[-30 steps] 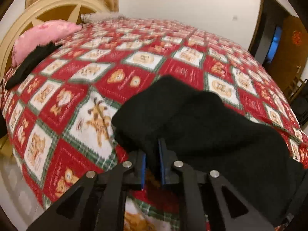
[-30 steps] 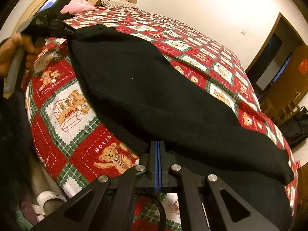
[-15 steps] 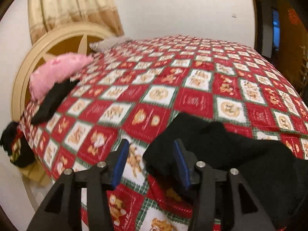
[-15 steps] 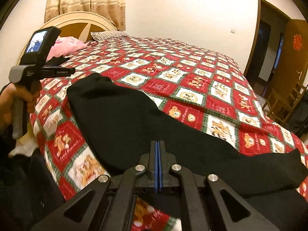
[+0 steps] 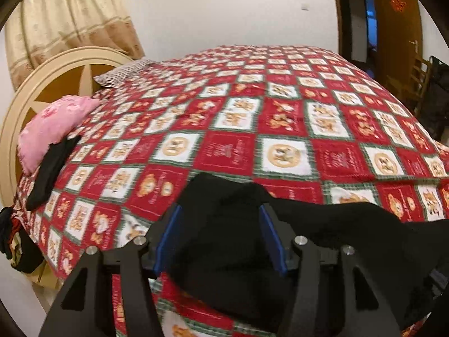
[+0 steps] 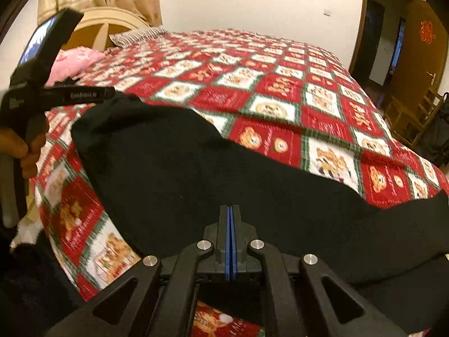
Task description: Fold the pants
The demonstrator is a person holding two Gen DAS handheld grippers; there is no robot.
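Note:
Black pants [image 5: 336,238] lie along the near edge of a red Christmas quilt [image 5: 280,112]. My left gripper [image 5: 219,210] hovers over their left end. Its jaws are opening, and the blue pads [image 5: 165,236] stand apart on either side of the cloth without pressing it. In the right wrist view the pants [image 6: 196,168] spread across the front. My right gripper [image 6: 230,206] is shut, pads flush together, its tip over the pants' near edge. Whether cloth is pinched at the tip I cannot tell. A hand [image 6: 19,146] holds the left tool at the far left.
A pink pillow [image 5: 53,123] and a dark garment [image 5: 50,168] lie by the round headboard [image 5: 42,84]. A striped pillow [image 5: 123,73] sits further back. Clothes hang off the bed's left corner [image 5: 11,241]. A wooden chair [image 6: 415,115] and open door [image 6: 421,42] are at right.
My left gripper has let go of the pants' end and opened wide, rising and tilting back. My right gripper stayed shut and lifted a little, so more of the room shows.

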